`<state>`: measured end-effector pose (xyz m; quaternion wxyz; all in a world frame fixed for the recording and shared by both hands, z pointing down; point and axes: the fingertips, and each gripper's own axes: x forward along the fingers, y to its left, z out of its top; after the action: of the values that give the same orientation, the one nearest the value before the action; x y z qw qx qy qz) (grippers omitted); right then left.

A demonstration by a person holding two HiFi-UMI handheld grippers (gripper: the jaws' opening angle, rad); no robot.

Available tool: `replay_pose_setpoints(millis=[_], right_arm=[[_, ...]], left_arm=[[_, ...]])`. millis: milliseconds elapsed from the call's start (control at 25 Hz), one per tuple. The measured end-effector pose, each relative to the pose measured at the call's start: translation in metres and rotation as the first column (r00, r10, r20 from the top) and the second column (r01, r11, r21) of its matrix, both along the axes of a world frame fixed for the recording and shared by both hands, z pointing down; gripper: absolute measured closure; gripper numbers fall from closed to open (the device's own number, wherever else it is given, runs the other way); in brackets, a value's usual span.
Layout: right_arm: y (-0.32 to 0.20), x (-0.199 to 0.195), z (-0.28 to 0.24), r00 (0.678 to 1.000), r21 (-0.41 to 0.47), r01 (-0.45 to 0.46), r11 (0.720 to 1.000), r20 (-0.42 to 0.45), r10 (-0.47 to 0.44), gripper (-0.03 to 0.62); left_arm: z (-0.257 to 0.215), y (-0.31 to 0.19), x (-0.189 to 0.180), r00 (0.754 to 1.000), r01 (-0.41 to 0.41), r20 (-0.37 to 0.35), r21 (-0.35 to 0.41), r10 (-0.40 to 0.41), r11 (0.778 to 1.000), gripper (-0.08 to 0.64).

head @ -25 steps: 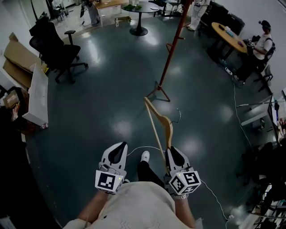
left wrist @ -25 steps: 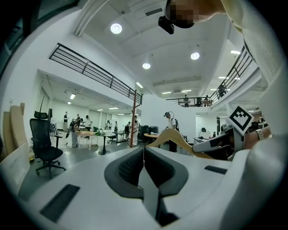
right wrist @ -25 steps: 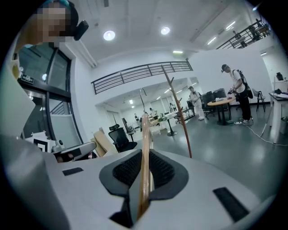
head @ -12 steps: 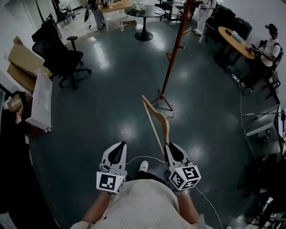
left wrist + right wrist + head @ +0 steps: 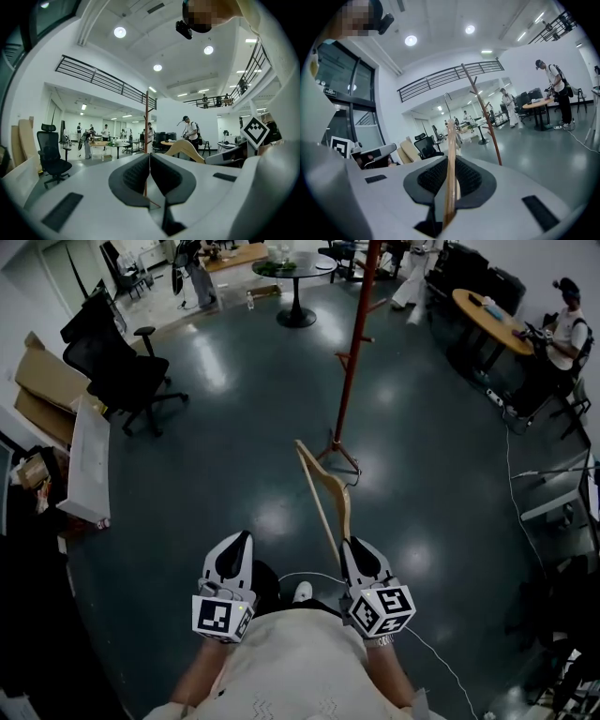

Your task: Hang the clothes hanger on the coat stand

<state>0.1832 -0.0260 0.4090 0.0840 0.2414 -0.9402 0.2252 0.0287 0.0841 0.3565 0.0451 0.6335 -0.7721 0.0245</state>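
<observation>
**Hanger in the right claw, coat stand ahead**

We see the wooden clothes hanger (image 5: pixel 346 507) clamped in the right claw (image 5: pixel 354 554). In the right gripper view its pale wood runs up through the seam between the two dark pads, which press on it from both sides, and its metal hook rises at the far end. From the head view the hanger points away from the person, over the dark glossy floor (image 5: pixel 216 465), toward the foot of the coat stand (image 5: pixel 352 362). We cannot tell whether the far end is clear of that foot.

The stand is a red pole with short pegs and splayed legs. The left claw (image 5: pixel 239 542) is held beside the right one, apart from the hanger. Its jaws meet with nothing between them. Each claw carries a cube with black-and-white square markers.

A black office chair (image 5: pixel 122 362) stands at the left, near cardboard sheets (image 5: pixel 42 381) and a white panel (image 5: pixel 82 451). A round tabletop (image 5: pixel 292 268) stands beyond the stand. At the right a person (image 5: pixel 562 329) sits at a wooden tabletop (image 5: pixel 487 315).
</observation>
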Motion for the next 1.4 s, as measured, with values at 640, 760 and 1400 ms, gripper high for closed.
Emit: replay_pose_setpoints(millis=[640,760,1400], right_arm=[[-0.064,-0.003,0.005,0.986,0.003,-0.156,0.988,-0.060,0.156,0.526],[-0.065,-0.024,0.012,0.986,-0.010,-0.156,0.988,-0.066,0.155,0.526],[-0.139,-0.145,0.042,0.965,-0.015,-0.228,0.974,-0.133,0.224,0.526]], left_arm=[[0.007,-0.087,-0.029,0.990,-0.131,-0.044,0.042,0.132,0.991,0.545],[0.013,-0.095,-0.056,0.990,-0.135,-0.044,0.033,0.136,0.990,0.546],[0.048,-0.196,-0.181,0.969,-0.234,-0.083,-0.012,0.232,0.972,0.546]])
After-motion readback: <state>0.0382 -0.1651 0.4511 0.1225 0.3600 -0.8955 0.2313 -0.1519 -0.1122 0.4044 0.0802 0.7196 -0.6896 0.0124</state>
